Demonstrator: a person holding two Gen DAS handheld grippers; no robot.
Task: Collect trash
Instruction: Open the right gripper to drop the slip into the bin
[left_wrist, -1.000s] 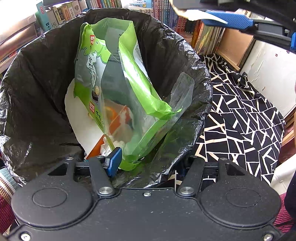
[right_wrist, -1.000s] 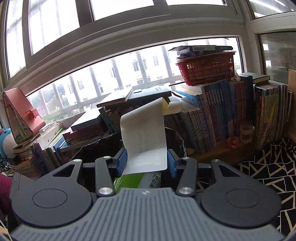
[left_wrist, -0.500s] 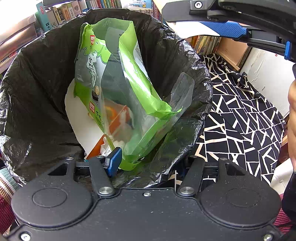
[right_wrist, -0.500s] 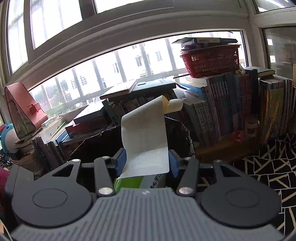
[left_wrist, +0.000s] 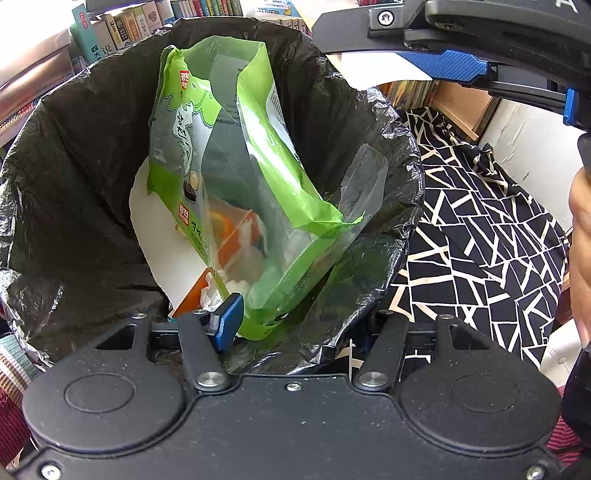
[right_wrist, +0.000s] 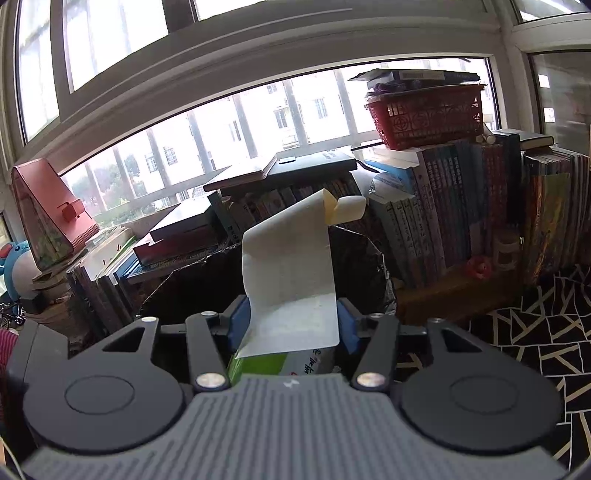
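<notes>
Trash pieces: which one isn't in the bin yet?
The white paper sheet: it stands between the right gripper's opening fingers, over the bin's rim. The green snack bag and orange packet lie inside the black liner.

Black trash bag (left_wrist: 92, 155) – mouth spread wide, crinkled rim folded outward, set just beside the bookshelf (right_wrist: 461, 206). Inside the black trash bag: green and clear snack wrapper (left_wrist: 236, 177), standing tilted, open top toward the far rim, base at the near rim. Behind it lies a white sheet (left_wrist: 155, 221); orange scrap (left_wrist: 229, 236) and crumpled white tissue show through its clear panel. White paper strip (right_wrist: 291, 280) – flat, far end curled with a yellowish flap, hangs above the black trash bag's far-right rim.
</notes>
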